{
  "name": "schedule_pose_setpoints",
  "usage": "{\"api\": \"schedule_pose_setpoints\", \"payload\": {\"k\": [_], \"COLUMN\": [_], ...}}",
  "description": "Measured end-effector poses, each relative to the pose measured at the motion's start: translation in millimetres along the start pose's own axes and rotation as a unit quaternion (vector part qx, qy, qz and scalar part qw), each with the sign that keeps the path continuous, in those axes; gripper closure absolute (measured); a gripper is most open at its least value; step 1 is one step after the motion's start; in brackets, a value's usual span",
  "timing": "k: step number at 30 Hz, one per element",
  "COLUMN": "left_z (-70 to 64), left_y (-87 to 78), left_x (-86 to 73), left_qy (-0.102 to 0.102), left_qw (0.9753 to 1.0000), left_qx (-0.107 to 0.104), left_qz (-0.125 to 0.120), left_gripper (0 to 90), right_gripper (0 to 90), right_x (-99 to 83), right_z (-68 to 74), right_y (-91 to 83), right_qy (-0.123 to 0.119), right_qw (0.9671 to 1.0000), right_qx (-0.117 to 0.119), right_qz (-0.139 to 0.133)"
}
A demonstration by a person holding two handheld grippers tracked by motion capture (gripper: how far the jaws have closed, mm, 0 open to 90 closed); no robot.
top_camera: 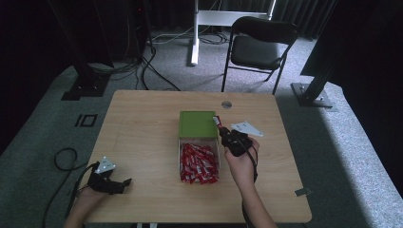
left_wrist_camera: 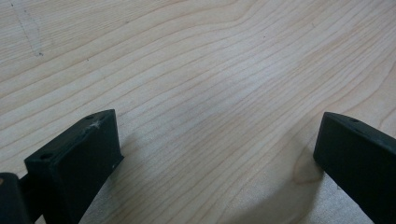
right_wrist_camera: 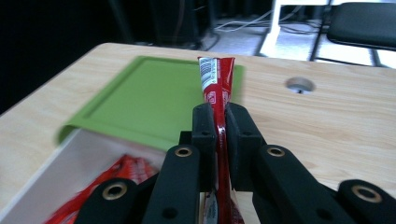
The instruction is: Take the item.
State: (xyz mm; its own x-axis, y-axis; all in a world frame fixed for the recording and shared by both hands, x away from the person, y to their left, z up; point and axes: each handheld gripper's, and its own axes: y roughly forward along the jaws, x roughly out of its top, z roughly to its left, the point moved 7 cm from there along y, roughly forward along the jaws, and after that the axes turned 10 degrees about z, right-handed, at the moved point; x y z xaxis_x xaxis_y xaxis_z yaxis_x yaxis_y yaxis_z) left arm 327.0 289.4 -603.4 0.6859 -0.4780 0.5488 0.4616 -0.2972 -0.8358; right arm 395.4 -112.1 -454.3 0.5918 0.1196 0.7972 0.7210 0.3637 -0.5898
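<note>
A: Start with the open white rectangular box (top_camera: 199,161). Where does everything sit against it?

B: It is near the middle of the pale wooden table (top_camera: 142,128), and it is heaped with red foil sachets (top_camera: 198,164). A flat green plastic lid (top_camera: 197,124) covers its far end, away from the person.

A: And the right gripper (top_camera: 222,132)?

B: It is just off the box's right edge, level with the near edge of the lid. Its jaws are pressed together on one slim red sachet with a white printed end (right_wrist_camera: 216,79). In the right gripper view the sachet stands up out of the jaws, with the lid behind it and the loose sachets below to the left.

A: So that sachet is out of the box?

B: Lifted clear of the heap, beside the box's right wall at the lid end.

A: The left gripper (top_camera: 124,183)?

B: Well apart from the box, off toward the near left corner of the table. Its jaws are spread wide with nothing between them, bare wood under them in the left gripper view.
</note>
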Motion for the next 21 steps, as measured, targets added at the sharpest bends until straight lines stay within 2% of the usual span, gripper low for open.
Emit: {"api": "schedule_pose_setpoints", "payload": {"k": [4, 6, 11, 17, 21], "left_z": [0.0, -0.1, -0.2, -0.2, -0.2], "left_y": [0.0, 0.0, 0.0, 0.0, 0.1], "left_x": [0.0, 0.1, 0.0, 0.0, 0.1], "left_qy": [0.0, -0.001, -0.001, -0.001, -0.001], "left_qw": [1.0, 1.0, 1.0, 1.0, 1.0], "left_qx": [0.0, 0.0, 0.0, 0.0, 0.0], "left_qz": [0.0, -0.001, 0.0, 0.0, -0.001], "left_gripper": [1.4, 1.4, 1.4, 1.4, 1.4], "right_gripper": [83.0, 83.0, 83.0, 82.9, 82.9], "right_x": [-5.4, -8.6, -19.9, -39.9, -55.0], "right_z": [-12.0, -15.3, -25.3, -34.4, -37.1], "right_y": [8.9, 14.0, 27.8, 47.7, 61.8], "right_qy": [0.02, 0.035, 0.06, 0.091, 0.099], "right_qw": [0.9996, 0.9992, 0.9974, 0.9949, 0.9935], "right_qx": [-0.02, -0.017, -0.037, -0.045, -0.05], "right_qz": [-0.002, -0.006, -0.009, 0.006, 0.024]}}
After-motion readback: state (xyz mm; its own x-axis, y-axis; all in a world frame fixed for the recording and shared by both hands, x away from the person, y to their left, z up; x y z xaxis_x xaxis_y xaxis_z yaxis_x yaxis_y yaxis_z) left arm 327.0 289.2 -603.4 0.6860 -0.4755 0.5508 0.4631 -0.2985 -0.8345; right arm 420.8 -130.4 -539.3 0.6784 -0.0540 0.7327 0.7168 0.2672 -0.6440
